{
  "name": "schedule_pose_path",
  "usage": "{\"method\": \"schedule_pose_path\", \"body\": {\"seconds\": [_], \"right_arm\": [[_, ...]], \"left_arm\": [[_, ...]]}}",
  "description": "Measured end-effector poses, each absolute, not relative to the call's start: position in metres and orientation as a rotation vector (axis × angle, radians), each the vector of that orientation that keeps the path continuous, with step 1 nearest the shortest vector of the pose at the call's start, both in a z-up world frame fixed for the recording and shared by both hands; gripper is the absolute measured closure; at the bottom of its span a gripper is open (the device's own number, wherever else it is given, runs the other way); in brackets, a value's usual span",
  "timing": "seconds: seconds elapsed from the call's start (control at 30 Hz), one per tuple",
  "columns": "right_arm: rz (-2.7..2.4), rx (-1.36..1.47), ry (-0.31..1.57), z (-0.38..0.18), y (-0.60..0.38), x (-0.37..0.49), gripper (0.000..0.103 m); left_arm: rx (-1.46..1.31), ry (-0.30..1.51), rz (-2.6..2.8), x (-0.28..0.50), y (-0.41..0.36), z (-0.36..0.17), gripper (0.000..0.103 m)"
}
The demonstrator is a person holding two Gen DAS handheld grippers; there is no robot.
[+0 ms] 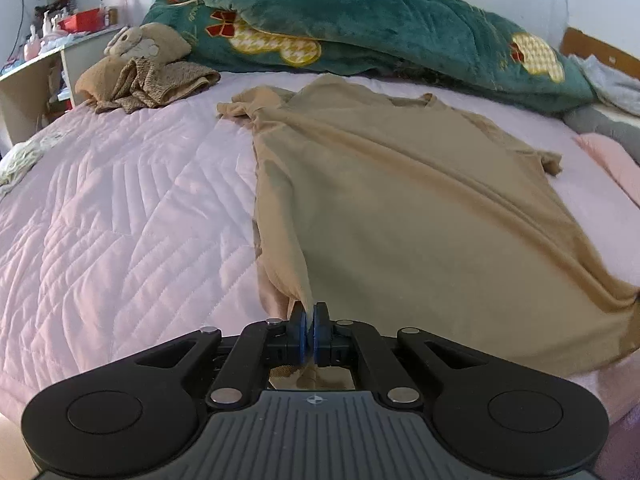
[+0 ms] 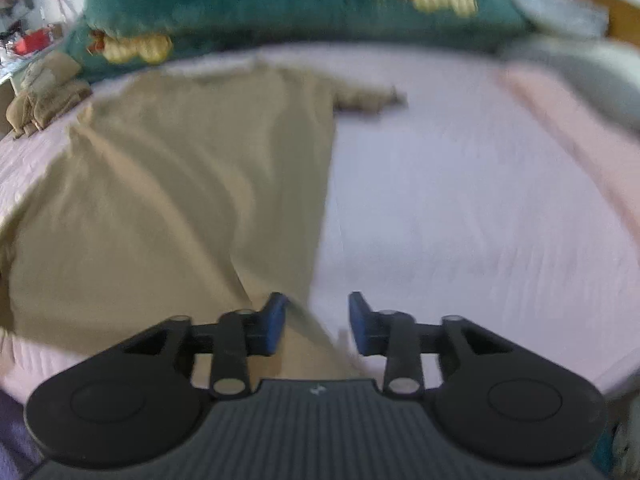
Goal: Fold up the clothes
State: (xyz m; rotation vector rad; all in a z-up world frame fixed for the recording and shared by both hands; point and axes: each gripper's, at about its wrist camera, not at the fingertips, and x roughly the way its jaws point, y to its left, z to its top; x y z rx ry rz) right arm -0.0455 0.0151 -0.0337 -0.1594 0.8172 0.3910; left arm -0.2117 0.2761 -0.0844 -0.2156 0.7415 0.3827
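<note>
Two claws work at the near hem of a tan T-shirt [image 1: 400, 208] that lies spread on the pink quilted bed [image 1: 120, 208], its neck toward the green blanket [image 1: 360, 20] heaped at the far side. The left claw [image 1: 310, 330] is pinched tight on the shirt's near left hem corner, pulling the cloth into a taut ridge. The right claw [image 2: 316, 322] stands wide, its blue pads [image 2: 362, 322] either side of the shirt's near right corner, though the right view is blurred.
</note>
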Motion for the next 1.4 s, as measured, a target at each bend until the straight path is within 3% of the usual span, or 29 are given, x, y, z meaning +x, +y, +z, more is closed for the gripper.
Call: {"method": "schedule_pose_path", "body": {"seconds": [0.2,0.63,1.4], "right_arm": [[0.647,-0.064,0.723,0.006,0.097,-0.039,0.052],[0.755,-0.237,0.732,-0.029,0.339,0.0,0.052],[0.763,-0.425,0.669,-0.091,0.475,0.073,0.052]], "left_arm": [[-0.264,0.728,0.364,-0.215,0.285,-0.088,0.1],[-0.284,0.738,0.42,-0.225,0.317,-0.097,0.097],[-0.261,0.759,0.458,-0.2,0.317,-0.11,0.09]]}}
